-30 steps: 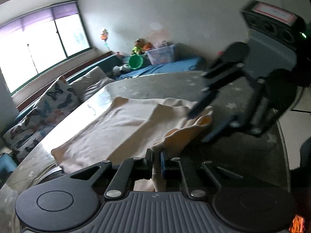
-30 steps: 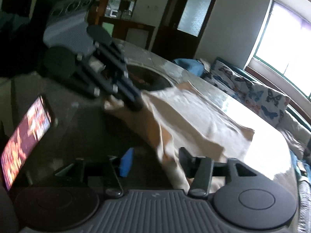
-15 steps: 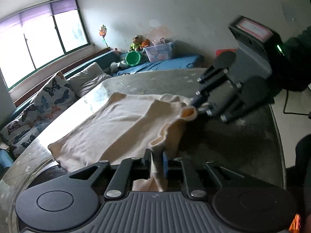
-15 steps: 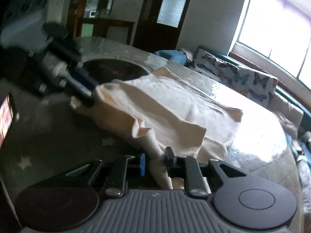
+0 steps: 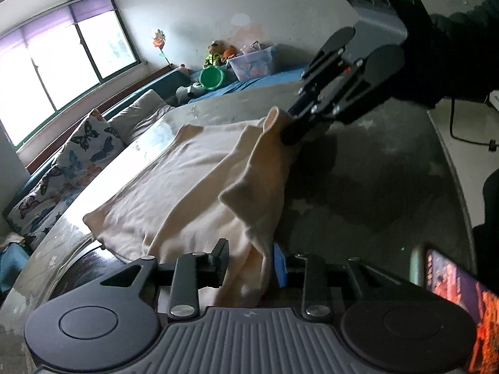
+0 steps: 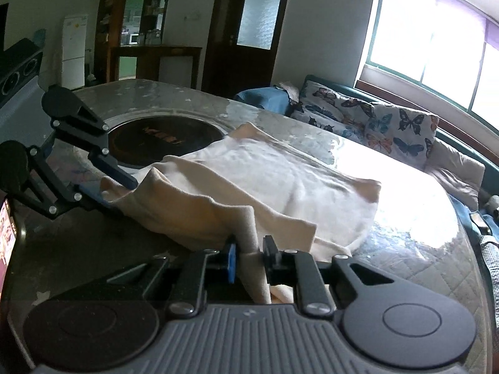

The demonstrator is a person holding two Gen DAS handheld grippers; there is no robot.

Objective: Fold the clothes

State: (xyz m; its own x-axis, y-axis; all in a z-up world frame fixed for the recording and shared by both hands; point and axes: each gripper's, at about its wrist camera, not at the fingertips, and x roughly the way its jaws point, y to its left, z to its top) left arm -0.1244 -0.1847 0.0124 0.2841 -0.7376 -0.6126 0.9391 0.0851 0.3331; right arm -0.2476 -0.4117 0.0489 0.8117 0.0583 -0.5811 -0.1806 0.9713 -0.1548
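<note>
The cream garment (image 5: pixel 193 180) looks like soft matt knit cloth, a bit fuzzy. The table (image 6: pixel 405 218) beyond both grippers is covered in quilted-looking fabric under a glossy clear sheet that glares hard. The left gripper (image 5: pixel 249 265) is matt black plastic with shiny metal screws and a ribbed grey body.

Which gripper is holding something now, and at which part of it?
The right gripper pinches the cream fabric garment at a bunched edge near its corner. The left gripper has cloth between its jaws, but they are opening, pads apparently off it.
</note>
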